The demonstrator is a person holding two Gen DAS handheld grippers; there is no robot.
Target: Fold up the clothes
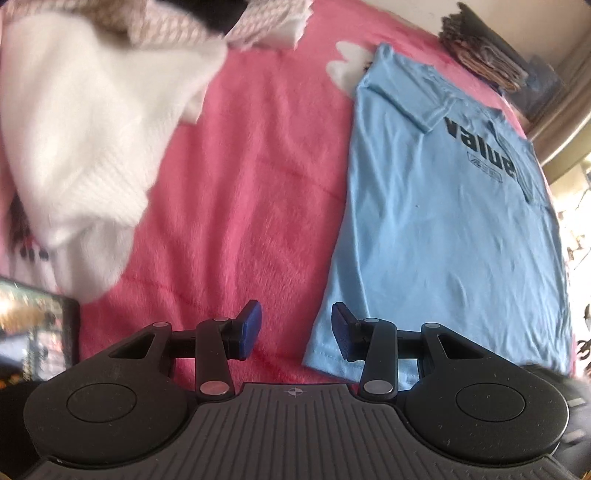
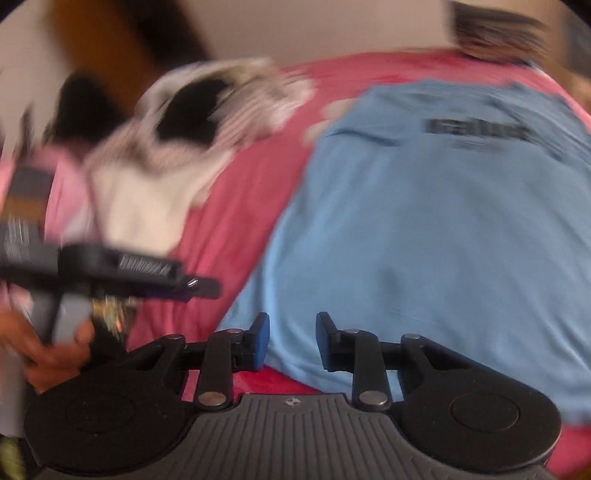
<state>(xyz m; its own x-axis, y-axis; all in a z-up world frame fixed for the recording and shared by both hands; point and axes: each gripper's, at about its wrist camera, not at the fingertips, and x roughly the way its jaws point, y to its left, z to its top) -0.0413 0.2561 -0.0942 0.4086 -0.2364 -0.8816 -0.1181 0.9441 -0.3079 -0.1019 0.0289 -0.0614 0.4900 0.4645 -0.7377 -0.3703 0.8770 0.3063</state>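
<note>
Left wrist: smooth blue T-shirt (image 1: 443, 229) flat on fuzzy pink blanket (image 1: 251, 184); both grippers' fingers released, empty.

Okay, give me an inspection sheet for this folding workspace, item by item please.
Surface: pink fleece blanket, bare in the middle.
Job's things: light blue T-shirt lying flat, both sleeves folded in.
Clutter: white knit garment, patterned clothes pile, folded stack at the far edge.
Grippers: left gripper and right gripper, jaws open, empty, near the shirt's hem.
Cables: nothing seen.
Surroundings: pale wall; right view blurred.
</note>
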